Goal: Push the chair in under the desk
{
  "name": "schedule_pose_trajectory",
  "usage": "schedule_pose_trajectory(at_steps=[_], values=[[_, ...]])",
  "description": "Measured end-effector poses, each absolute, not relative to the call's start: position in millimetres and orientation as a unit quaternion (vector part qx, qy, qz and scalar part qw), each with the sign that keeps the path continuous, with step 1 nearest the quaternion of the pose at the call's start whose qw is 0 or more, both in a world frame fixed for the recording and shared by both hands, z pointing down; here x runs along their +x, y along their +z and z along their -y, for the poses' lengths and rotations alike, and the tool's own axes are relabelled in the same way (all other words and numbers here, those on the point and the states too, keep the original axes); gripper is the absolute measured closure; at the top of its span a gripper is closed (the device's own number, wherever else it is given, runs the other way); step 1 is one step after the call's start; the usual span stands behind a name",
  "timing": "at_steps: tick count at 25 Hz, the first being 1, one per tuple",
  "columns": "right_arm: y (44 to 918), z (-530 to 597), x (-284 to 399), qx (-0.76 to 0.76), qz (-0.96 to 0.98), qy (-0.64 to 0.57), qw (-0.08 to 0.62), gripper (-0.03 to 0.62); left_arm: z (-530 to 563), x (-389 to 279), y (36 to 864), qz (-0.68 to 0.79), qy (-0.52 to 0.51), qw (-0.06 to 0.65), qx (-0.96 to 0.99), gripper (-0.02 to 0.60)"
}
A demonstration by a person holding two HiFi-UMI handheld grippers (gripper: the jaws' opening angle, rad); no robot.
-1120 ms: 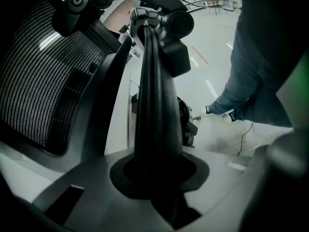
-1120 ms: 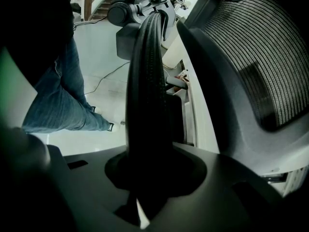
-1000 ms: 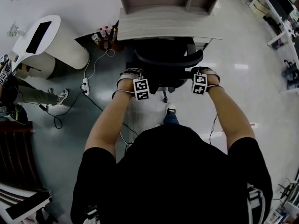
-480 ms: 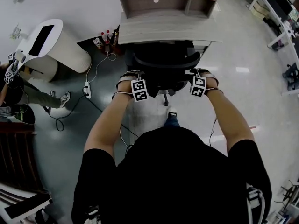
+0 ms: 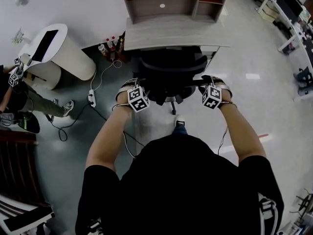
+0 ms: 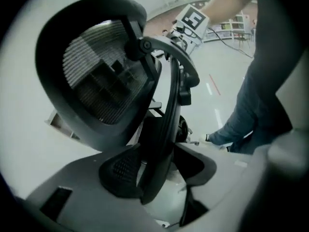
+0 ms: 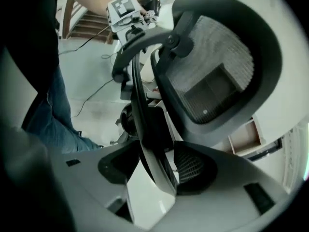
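In the head view we cannot see the seat of the chair (image 5: 171, 67), which lies beneath the desk (image 5: 176, 33); the bottles (image 5: 108, 46) beside the desk are too small for us to tell apart; the left edge cuts off a person (image 5: 19, 99).

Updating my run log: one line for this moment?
black mesh office chair pushed in under pale wooden desk | left gripper: jaws just been opening, back frame between, unclamped | right gripper: same

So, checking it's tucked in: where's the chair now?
Head view, top centre: the chair stands straight ahead of the person, its front under the edge of the desk, with the power strip on the floor to its left.
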State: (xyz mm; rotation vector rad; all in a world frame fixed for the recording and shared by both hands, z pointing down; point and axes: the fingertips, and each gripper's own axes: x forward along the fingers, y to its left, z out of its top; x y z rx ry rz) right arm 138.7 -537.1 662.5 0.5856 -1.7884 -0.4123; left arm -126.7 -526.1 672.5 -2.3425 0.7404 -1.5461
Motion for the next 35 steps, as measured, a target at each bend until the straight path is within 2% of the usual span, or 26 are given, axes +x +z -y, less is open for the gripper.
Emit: schedule_pose_trajectory(at_steps=[12,16,28,35], values=[[603,508,122,0.365,0.817,-0.074,0.441,0.394,500,-121,603,-0.361,-0.330,0.026,-0.872,0.362],[590,500,117,0.393,0.826,-0.050,0.400,0.404,492,-118,588,-0.383,-0.269,-0.007,-0.883,0.388],[553,493,124,0.458,0.847,0.030,0.268,0.445,481,-122,569,-0.400,-0.196,-0.053,-0.894,0.445],[547,494,126,0.469,0.847,0.047,0.247,0.497,482,-124,562,-0.405,-0.167,-0.071,-0.896,0.486]])
